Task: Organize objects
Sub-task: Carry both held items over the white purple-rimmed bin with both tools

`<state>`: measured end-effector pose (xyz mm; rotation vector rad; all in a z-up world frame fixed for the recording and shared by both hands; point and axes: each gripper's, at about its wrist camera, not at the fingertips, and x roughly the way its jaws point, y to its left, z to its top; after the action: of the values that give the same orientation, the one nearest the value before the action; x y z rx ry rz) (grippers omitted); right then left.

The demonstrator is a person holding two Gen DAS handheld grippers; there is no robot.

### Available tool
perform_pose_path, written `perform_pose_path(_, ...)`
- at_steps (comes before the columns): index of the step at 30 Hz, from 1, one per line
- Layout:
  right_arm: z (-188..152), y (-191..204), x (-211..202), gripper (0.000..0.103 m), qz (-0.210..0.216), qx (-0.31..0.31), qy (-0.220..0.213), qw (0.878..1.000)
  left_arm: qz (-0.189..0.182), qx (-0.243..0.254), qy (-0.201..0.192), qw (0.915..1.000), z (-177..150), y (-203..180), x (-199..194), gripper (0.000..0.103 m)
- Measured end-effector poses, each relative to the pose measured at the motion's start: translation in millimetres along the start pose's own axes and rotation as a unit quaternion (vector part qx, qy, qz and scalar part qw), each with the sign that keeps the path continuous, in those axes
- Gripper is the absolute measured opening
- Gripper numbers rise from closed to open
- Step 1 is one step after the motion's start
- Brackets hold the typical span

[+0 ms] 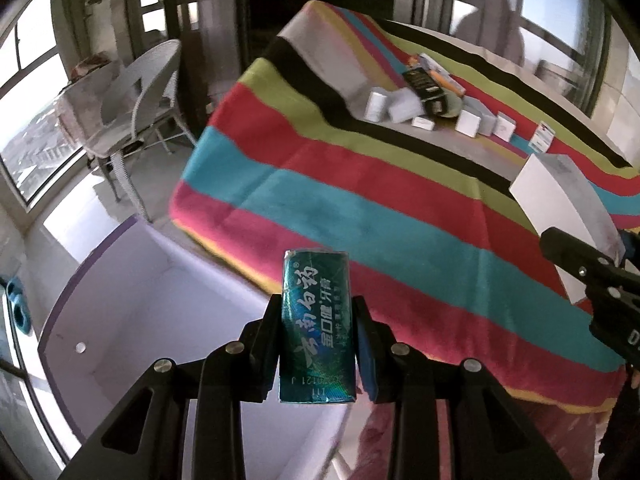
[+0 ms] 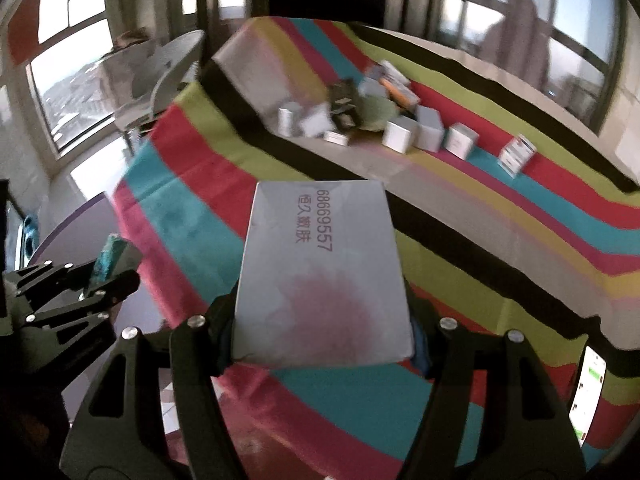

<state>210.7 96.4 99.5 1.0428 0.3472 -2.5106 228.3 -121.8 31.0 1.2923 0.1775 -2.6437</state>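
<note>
A: Left wrist view: the left gripper (image 1: 316, 336) is clamped on a teal toothpaste box (image 1: 316, 324), long axis along the fingers; the white bin (image 1: 152, 300) lies below-left, closest to this hand.

B: Right wrist view: the right gripper (image 2: 322, 320) grips a white carton (image 2: 324, 276) flat between its fingers; remaining small boxes (image 2: 400, 132) sit far ahead on the striped cloth (image 2: 500, 240).

Bright window (image 1: 36, 80) backlight, dim interior, motion blur, fisheye-warped edges.
</note>
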Motion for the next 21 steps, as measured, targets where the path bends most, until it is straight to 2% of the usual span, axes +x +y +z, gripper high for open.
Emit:
perform_pose_path(10,-3,76,-12,0.069,0.040,-0.072,-0.005,0.997,0.026,-0.036,-0.001,0.9990,-26,60,-11,0.034)
perform_pose_path(21,-20,139,-16,0.069,0.093,-0.152,0.010,0.984,0.067,-0.081,0.005,0.9944,-49,115,-11,0.034)
